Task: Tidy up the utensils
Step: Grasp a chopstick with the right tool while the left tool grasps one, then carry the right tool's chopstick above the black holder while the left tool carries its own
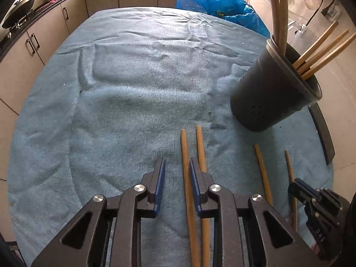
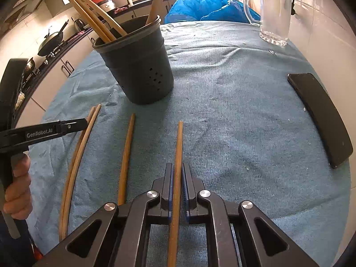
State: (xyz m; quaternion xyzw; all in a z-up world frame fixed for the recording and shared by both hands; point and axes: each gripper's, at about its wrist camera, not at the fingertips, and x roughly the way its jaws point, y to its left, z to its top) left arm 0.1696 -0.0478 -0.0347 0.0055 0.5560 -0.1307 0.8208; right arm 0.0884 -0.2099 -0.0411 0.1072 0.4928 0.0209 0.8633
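Observation:
A dark grey utensil holder (image 1: 273, 89) (image 2: 136, 66) stands on the blue towel and holds three wooden chopsticks (image 1: 320, 49) (image 2: 93, 15) and pale utensil handles. Several more chopsticks lie on the towel. My left gripper (image 1: 176, 166) is open, with one chopstick (image 1: 185, 166) lying between its fingers and another (image 1: 200, 146) under the right finger. My right gripper (image 2: 177, 171) is shut on a chopstick (image 2: 178, 146), which points forward. A further chopstick (image 2: 126, 151) and a pair (image 2: 77, 155) lie to its left.
A black phone (image 2: 322, 118) lies on the towel (image 2: 222, 111) at the right. A clear glass jug (image 2: 273, 15) stands at the back right. A blue plastic bag (image 1: 222, 4) sits behind the table. Kitchen cabinets and a stove with a pan (image 1: 20, 6) are at the left.

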